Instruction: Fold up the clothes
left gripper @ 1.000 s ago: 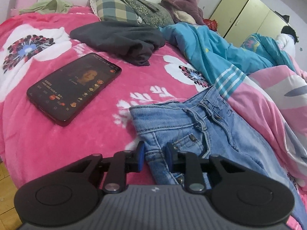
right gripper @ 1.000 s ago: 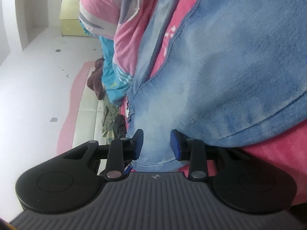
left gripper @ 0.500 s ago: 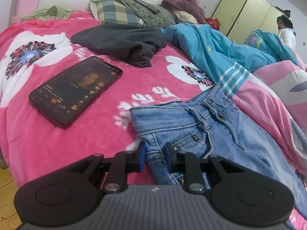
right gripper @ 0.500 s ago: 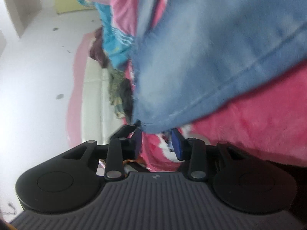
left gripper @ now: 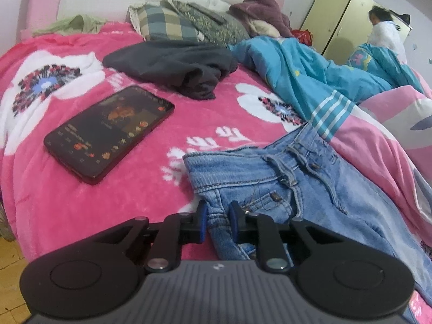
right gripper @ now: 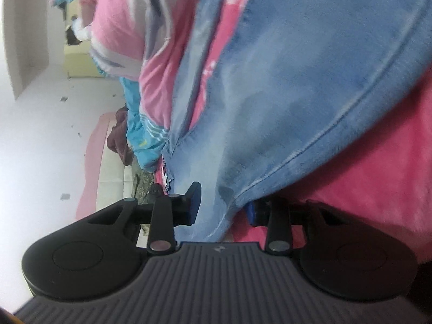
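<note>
Light blue jeans lie on the pink flowered blanket, waistband toward the bed's middle. My left gripper is at the near side of the waistband, jaws closing, and a fold of denim fills the gap between the blue pads. In the right wrist view, which is rolled on its side, a jeans leg stretches away over the blanket. My right gripper has the leg's hemmed end between its jaws, which are closing. The denim hides part of the right pad.
A phone with a lit screen lies left of the jeans. A dark grey garment, pillows and a teal quilt lie farther back. A person stands by the yellow wardrobe. The bed's edge and the floor are at lower left.
My left jaws have narrowed a little on the waistband. My right gripper has moved in on the leg end: half a second ago the hem hung beyond the fingertips, now it is between them.
</note>
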`<control>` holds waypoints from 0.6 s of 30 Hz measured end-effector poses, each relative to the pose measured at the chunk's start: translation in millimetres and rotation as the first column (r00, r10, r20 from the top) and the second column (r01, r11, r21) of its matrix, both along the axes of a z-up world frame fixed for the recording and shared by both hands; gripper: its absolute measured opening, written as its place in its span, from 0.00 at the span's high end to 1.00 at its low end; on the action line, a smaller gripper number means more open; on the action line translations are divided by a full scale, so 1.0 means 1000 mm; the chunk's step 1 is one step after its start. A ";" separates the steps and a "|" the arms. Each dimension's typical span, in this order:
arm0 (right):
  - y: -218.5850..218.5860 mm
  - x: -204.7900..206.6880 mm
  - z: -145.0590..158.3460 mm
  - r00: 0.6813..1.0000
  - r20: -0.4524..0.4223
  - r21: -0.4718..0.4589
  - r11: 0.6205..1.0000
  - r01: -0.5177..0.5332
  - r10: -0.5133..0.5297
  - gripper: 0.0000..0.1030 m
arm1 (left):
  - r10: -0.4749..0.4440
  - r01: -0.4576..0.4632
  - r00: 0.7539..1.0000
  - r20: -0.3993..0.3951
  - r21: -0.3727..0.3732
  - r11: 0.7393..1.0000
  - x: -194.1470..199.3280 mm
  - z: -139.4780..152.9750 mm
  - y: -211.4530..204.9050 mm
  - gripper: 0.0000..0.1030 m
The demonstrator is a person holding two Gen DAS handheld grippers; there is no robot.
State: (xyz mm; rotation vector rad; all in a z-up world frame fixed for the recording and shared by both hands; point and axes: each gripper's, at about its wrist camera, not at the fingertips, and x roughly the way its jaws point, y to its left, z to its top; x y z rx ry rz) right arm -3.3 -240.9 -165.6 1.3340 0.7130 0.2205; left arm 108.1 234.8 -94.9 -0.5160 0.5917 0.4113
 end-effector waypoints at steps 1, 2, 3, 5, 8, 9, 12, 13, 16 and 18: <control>0.001 0.003 0.003 1.000 0.018 -0.021 1.000 0.000 0.000 0.92 | 0.005 -0.005 1.000 0.016 0.010 1.000 -0.001 0.004 -0.002 0.85; -0.002 0.005 0.005 0.999 0.037 -0.037 0.999 0.000 0.001 0.93 | 0.009 -0.010 0.999 0.032 0.020 1.000 -0.002 0.007 -0.004 0.85; -0.006 0.007 0.009 0.998 0.062 -0.045 0.999 0.002 0.001 0.96 | 0.013 -0.015 0.999 0.048 0.030 0.999 -0.003 0.011 -0.006 0.85; -0.013 0.014 0.023 0.991 0.133 -0.101 0.995 0.006 0.008 0.97 | 0.010 -0.015 0.996 0.090 0.050 0.999 -0.002 0.022 -0.011 0.85; -0.019 0.030 0.049 0.970 0.242 -0.213 0.977 0.021 0.032 0.97 | -0.016 0.004 0.989 0.144 0.089 0.996 0.009 0.044 -0.023 0.86; -0.021 0.037 0.057 0.961 0.275 -0.248 0.968 0.029 0.041 0.97 | -0.028 0.012 0.987 0.156 0.102 0.995 0.017 0.051 -0.027 0.86; -0.032 0.070 0.075 0.939 0.341 -0.294 0.954 0.060 0.046 0.97 | -0.062 0.037 0.981 0.186 0.136 0.990 0.043 0.070 -0.039 0.86; -0.036 0.082 0.080 0.933 0.358 -0.305 0.950 0.072 0.044 0.97 | -0.074 0.045 0.978 0.194 0.148 0.988 0.054 0.075 -0.043 0.86; -0.050 0.119 0.090 0.922 0.386 -0.318 0.943 0.100 0.032 0.97 | -0.111 0.074 0.974 0.196 0.188 0.979 0.097 0.086 -0.058 0.86; -0.059 0.143 0.091 0.921 0.388 -0.312 0.944 0.110 0.021 0.97 | -0.130 0.093 0.976 0.177 0.206 0.974 0.126 0.088 -0.066 0.87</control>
